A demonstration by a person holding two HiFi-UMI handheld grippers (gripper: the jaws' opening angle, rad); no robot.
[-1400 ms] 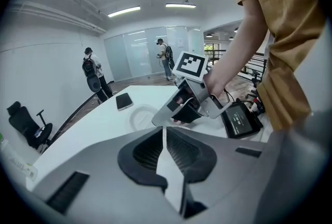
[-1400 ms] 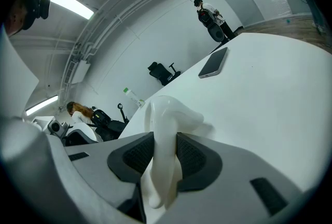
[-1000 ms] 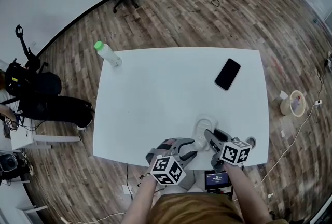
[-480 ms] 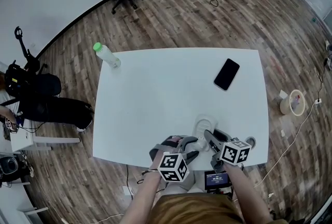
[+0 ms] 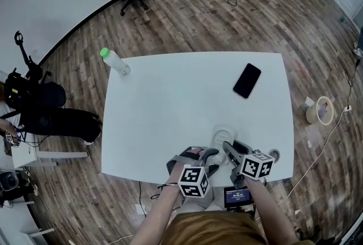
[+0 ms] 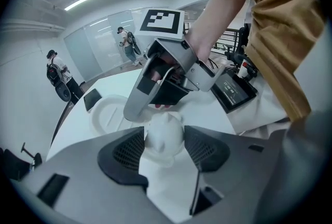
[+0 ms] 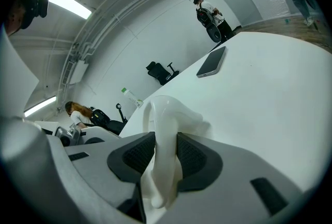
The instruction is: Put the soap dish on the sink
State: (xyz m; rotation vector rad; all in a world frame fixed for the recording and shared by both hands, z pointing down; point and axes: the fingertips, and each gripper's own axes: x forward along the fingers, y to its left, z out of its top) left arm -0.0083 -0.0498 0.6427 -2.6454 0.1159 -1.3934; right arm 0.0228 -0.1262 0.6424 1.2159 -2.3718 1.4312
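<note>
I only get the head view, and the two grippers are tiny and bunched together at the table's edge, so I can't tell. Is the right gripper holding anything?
Observer: Yes. The right gripper view shows the right gripper shut on a thin curved white piece, its pads pressing both sides.
Operator: What about the left one?
Observer: The left gripper view shows the left gripper with its jaws opening and a small white lump between them. I can't tell which piece is the soap dish.
</note>
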